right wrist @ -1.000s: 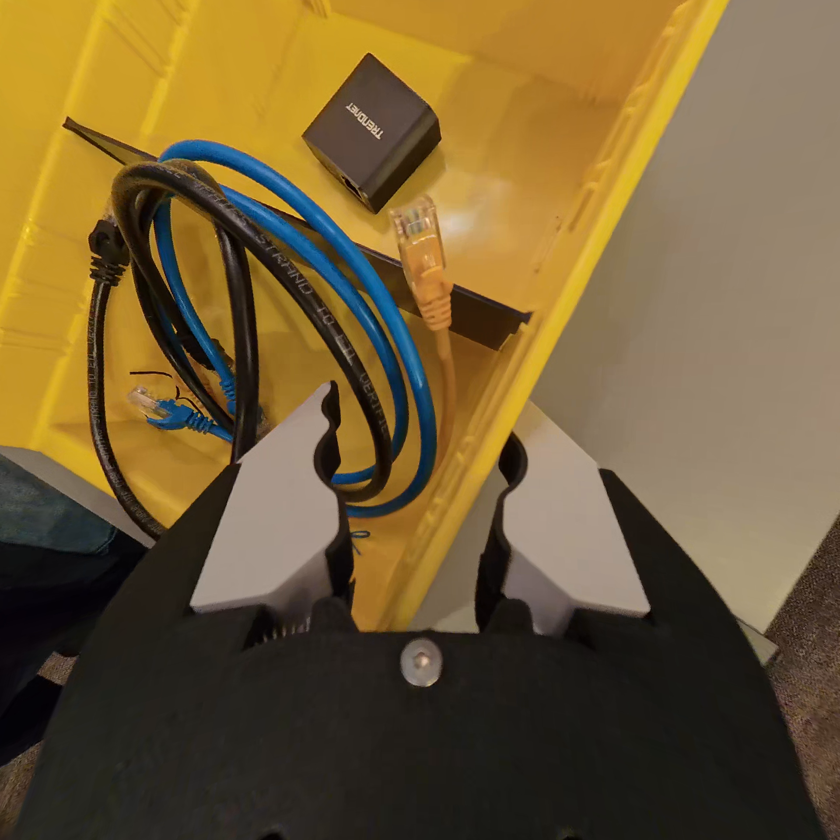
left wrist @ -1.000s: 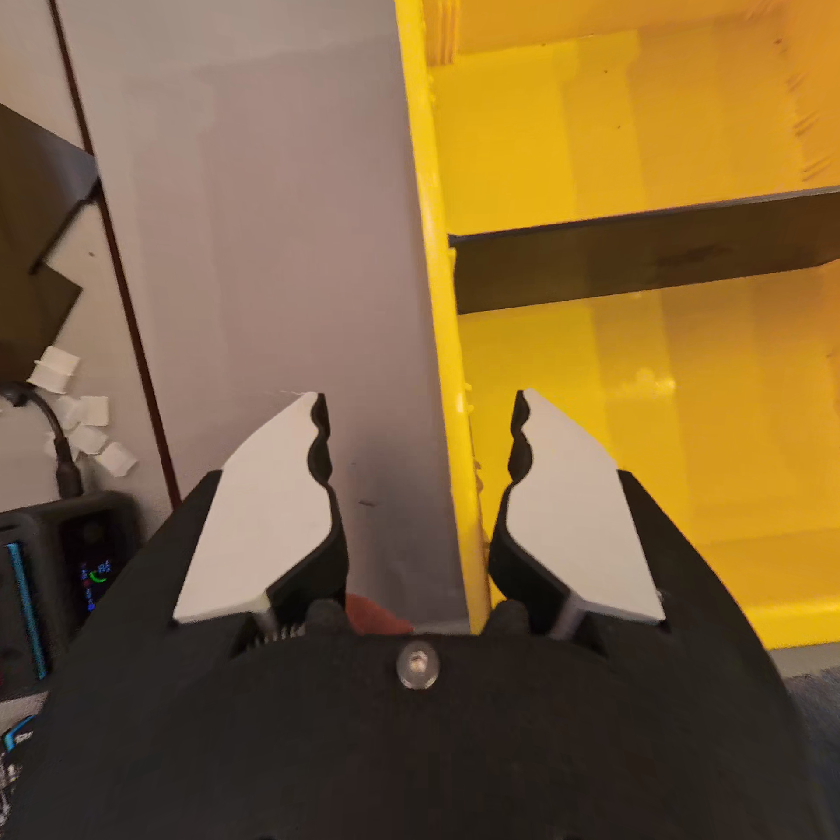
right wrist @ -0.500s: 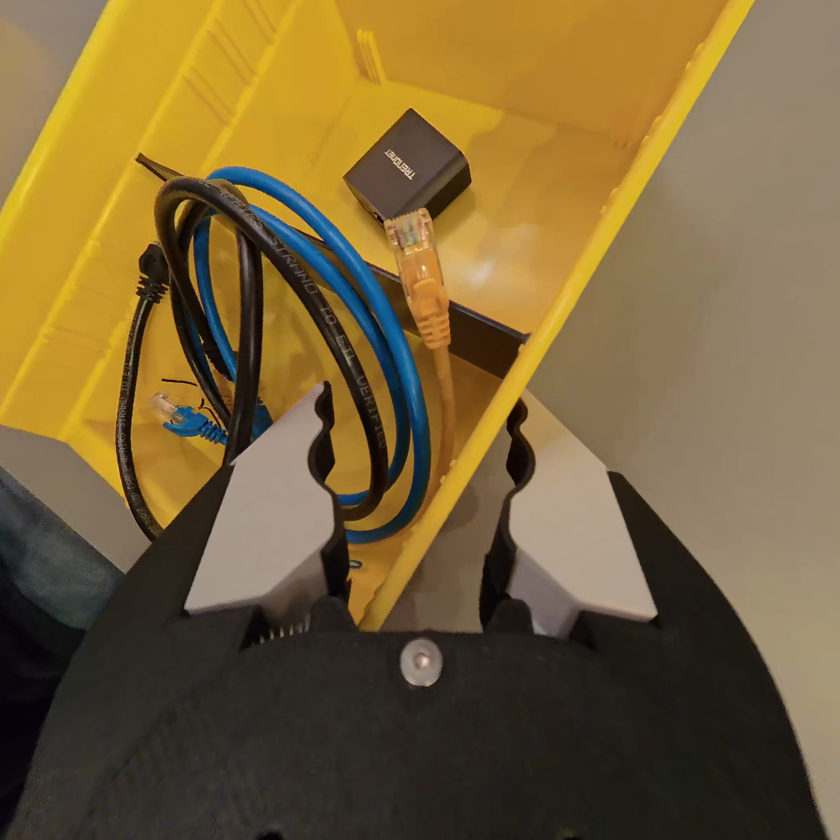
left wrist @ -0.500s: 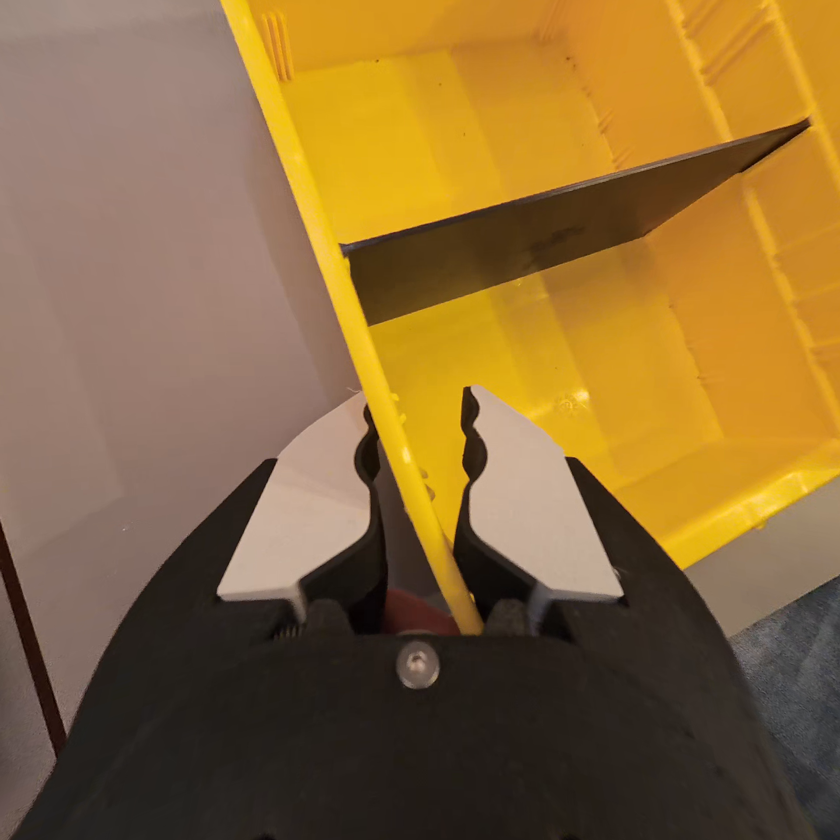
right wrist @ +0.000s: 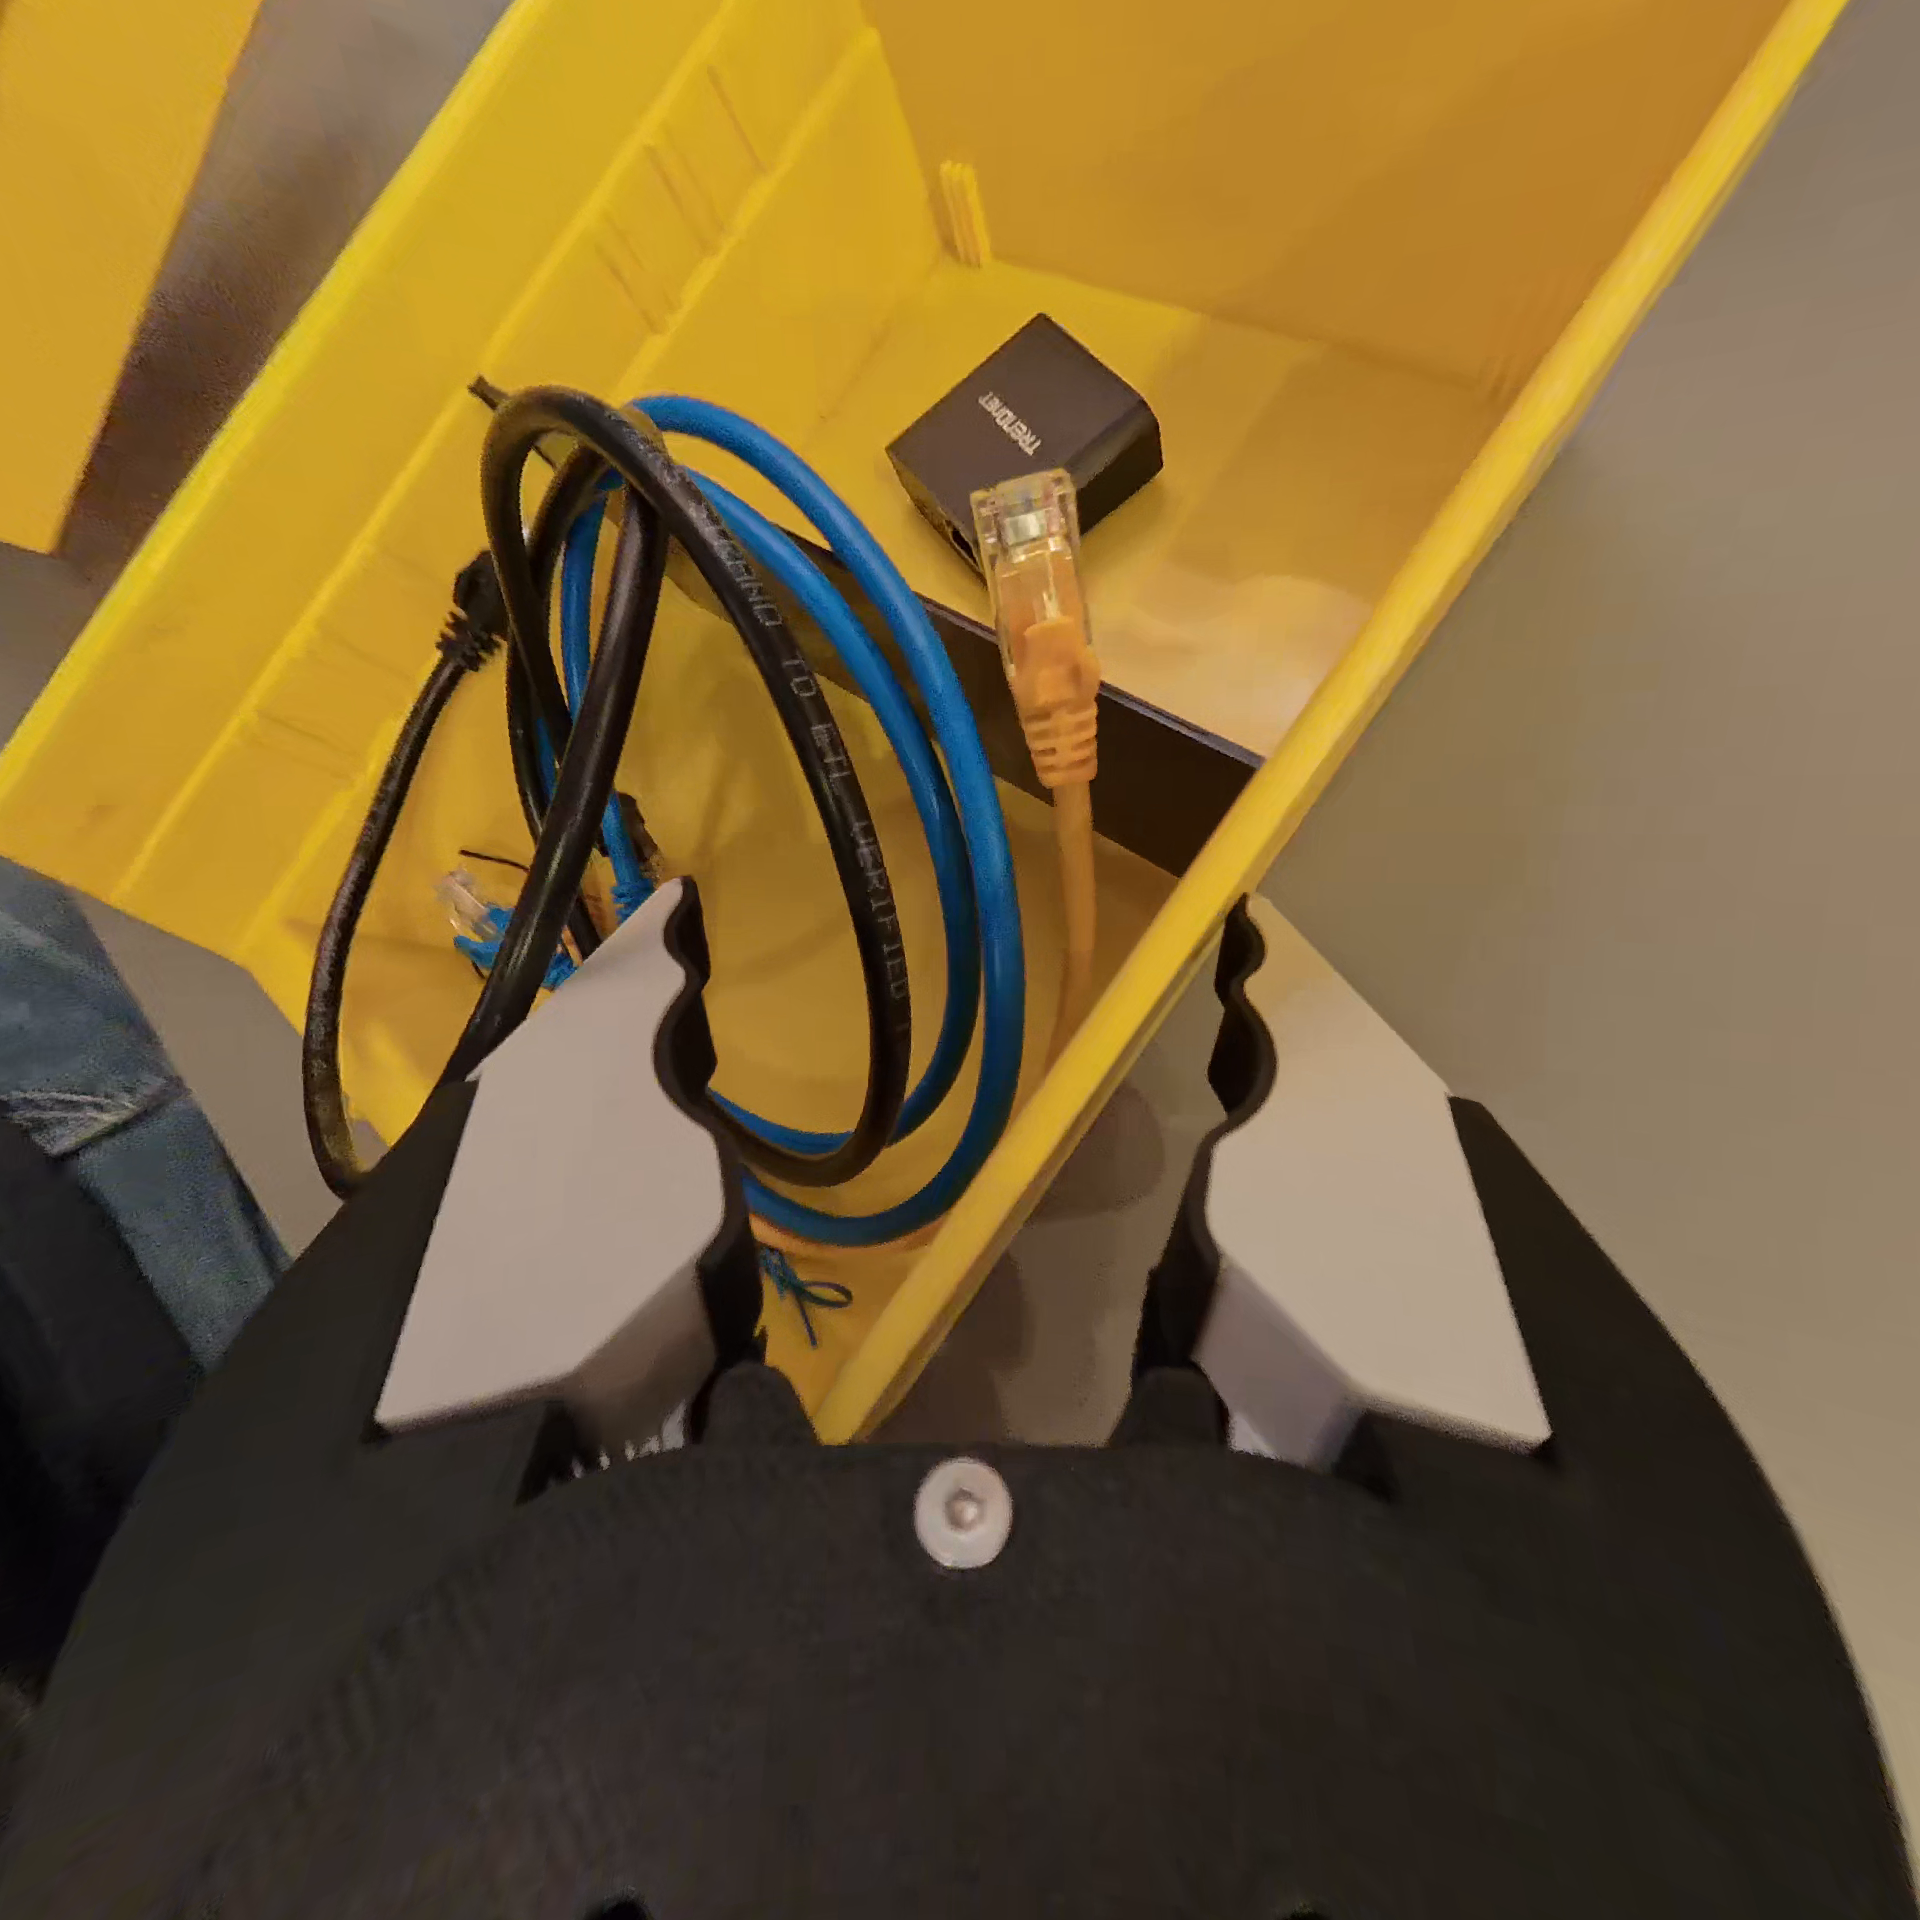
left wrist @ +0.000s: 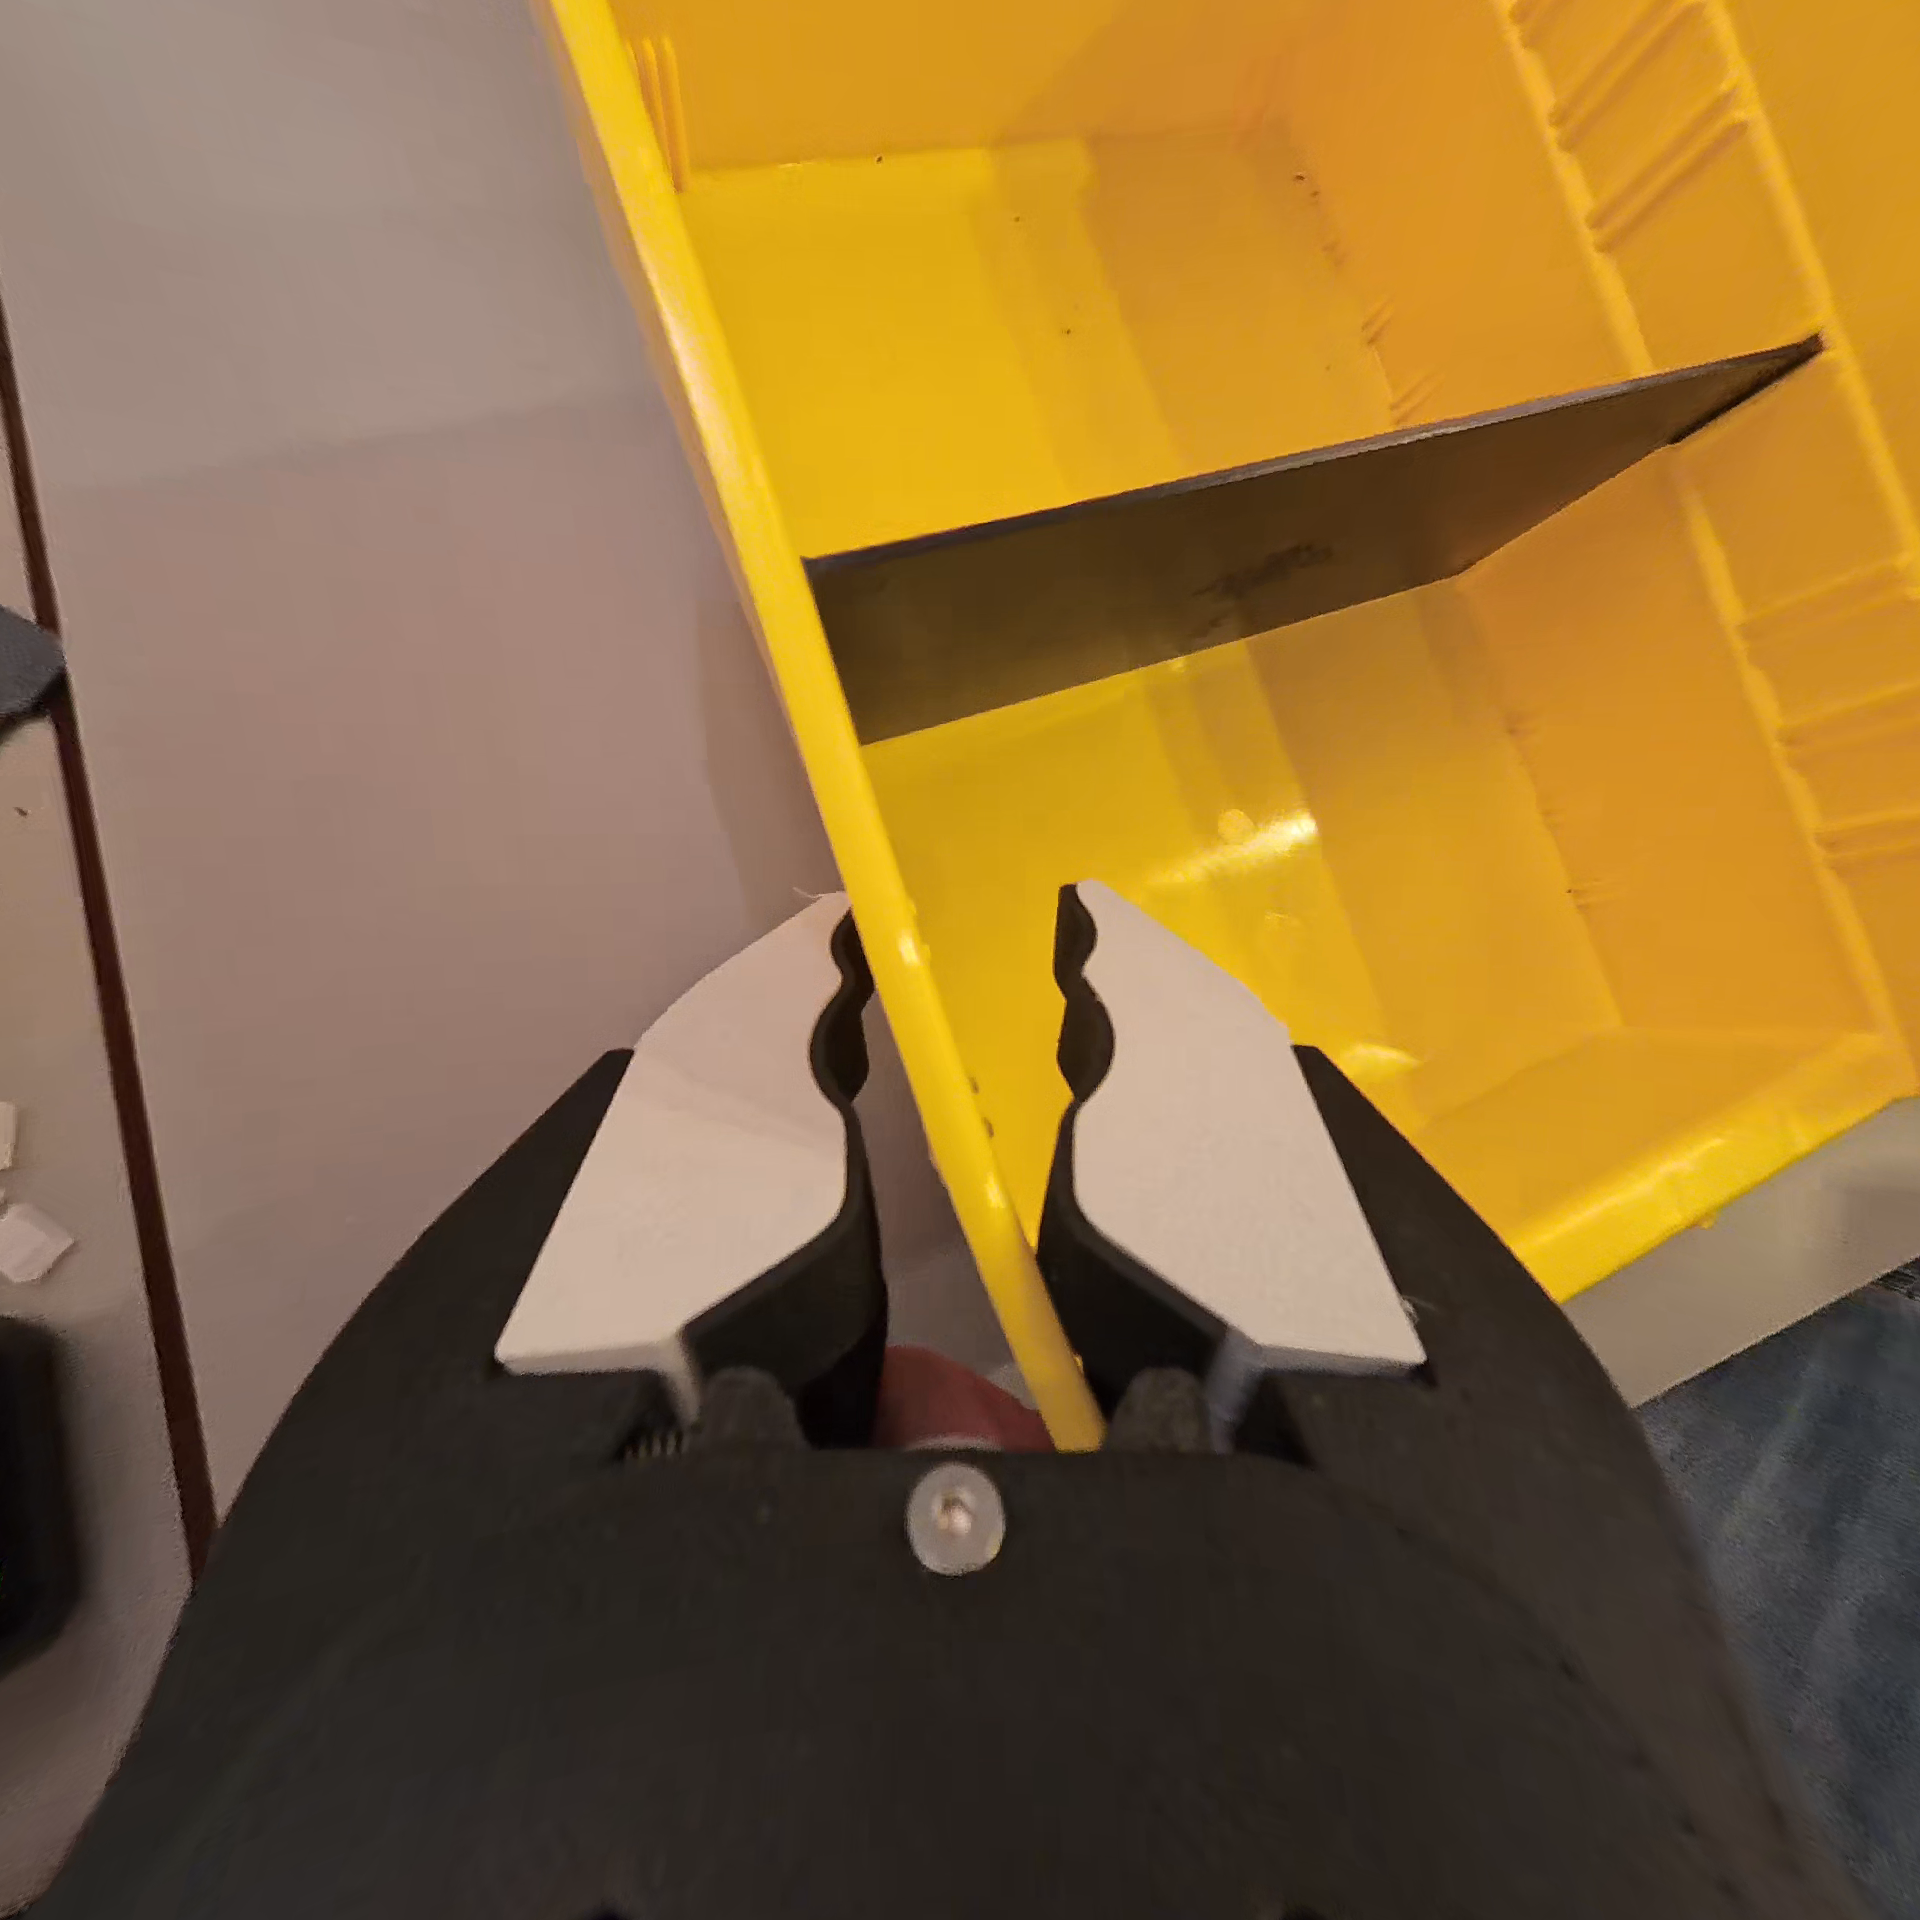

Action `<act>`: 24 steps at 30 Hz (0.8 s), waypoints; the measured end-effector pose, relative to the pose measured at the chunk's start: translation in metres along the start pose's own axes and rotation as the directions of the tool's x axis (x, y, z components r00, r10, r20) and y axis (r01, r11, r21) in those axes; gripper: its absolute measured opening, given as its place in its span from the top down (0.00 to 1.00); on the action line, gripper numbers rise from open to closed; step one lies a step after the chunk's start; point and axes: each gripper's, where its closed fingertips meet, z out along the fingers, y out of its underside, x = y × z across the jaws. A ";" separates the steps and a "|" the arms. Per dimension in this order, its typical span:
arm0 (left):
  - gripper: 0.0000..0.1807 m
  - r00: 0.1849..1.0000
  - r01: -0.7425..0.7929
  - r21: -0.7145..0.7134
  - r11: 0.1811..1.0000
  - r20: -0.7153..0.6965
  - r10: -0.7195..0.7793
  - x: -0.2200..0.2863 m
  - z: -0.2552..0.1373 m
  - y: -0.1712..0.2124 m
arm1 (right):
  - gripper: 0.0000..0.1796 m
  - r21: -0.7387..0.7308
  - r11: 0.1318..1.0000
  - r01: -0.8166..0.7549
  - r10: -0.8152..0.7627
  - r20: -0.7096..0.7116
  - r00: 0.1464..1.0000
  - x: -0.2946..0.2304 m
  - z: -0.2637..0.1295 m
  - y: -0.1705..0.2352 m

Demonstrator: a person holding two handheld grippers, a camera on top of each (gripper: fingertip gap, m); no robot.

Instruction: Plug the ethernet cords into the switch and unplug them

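Note:
In the right wrist view a yellow bin point(right wrist: 1455, 499) holds the small black switch point(right wrist: 1023, 426) in its far compartment. The near compartment holds a coiled blue cord point(right wrist: 935, 727) and a black cord point(right wrist: 790, 665). An orange cord's clear plug point(right wrist: 1029, 551) stands up and leans over the black divider point(right wrist: 1143, 769). My right gripper point(right wrist: 956, 904) is open and empty, astride the bin's right wall. In the left wrist view my left gripper point(left wrist: 956, 904) is narrowed around the left wall of an empty yellow bin point(left wrist: 727, 416) with its own black divider point(left wrist: 1247, 582).
Both bins stand on a grey table point(left wrist: 364, 623). A second yellow bin point(right wrist: 94, 260) shows at the far left of the right wrist view. A dark strip point(left wrist: 104, 935), white paper scraps point(left wrist: 21, 1236) and a black device point(left wrist: 31, 1455) lie left. Blue denim point(right wrist: 83, 1039) is near the table edge.
My left gripper moved right and closed from wide open onto the empty bin's left wall. My right gripper stayed open astride the other bin's wall as the view drew back.

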 end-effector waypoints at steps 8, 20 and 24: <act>0.81 1.000 -0.008 0.109 0.994 -0.014 0.010 0.007 -0.031 -0.028 | 0.41 0.018 0.999 0.033 -0.036 0.180 0.983 -0.103 0.057 -0.031; 0.81 1.000 0.005 0.232 0.973 0.001 -0.006 0.005 -0.081 -0.053 | 0.38 0.113 0.979 -0.169 0.106 0.426 0.899 -0.221 0.109 -0.079; 0.81 0.996 -0.071 0.308 0.949 0.079 0.049 0.012 -0.104 -0.072 | 0.36 0.109 0.988 -0.113 0.052 0.454 0.890 -0.244 0.125 -0.081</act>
